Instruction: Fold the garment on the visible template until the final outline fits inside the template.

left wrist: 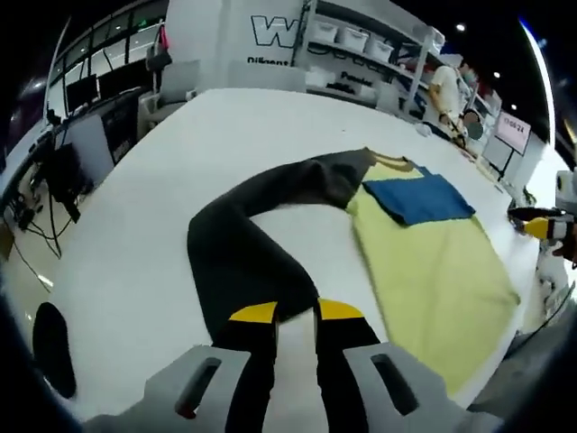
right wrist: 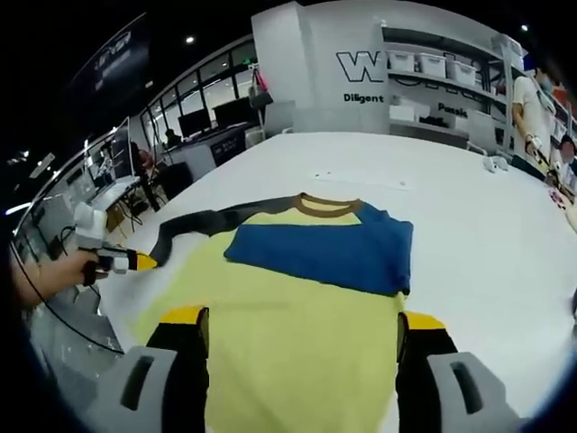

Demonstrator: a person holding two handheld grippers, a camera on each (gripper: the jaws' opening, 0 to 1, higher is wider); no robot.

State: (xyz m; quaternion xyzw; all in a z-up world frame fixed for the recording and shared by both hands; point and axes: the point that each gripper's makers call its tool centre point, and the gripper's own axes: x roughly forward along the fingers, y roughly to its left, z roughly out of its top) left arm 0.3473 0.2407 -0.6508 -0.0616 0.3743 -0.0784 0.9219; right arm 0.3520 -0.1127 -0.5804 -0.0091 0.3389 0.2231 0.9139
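The left hand-held gripper (left wrist: 296,313) has its yellow-tipped jaws a little apart, with white bench showing in the gap; the cuff end of a dark grey sleeve (left wrist: 248,244) lies right at the tips, and whether they pinch the cloth I cannot tell. From there the sleeve runs away from the jaws, bends, and reaches across to the shoulder of the garment (left wrist: 433,262), so its long axis goes from the left hand-held gripper toward the garment's collar.

In the right gripper view the right hand-held gripper (right wrist: 303,326) stands wide apart, its two yellow tips low over the pale yellow body of the garment (right wrist: 297,334) near the hem, holding nothing. The garment lies flat on the white bench (right wrist: 469,234), its long axis running straight away from this gripper: hem nearest, brown collar (right wrist: 330,207) at the far end. A blue panel (right wrist: 329,245) lies across the chest just below the collar, and the part of it right of the collar seems to be a blue sleeve folded in. Left of the collar the dark grey sleeve (right wrist: 203,224) stretches out sideways, ending at the left hand-held gripper (right wrist: 144,262), held by a hand (right wrist: 50,275).

Beyond the garment, past the bench's far edge, are a white wall with lettering (right wrist: 361,68), shelves with white bins (right wrist: 433,65) and a person (right wrist: 532,108).
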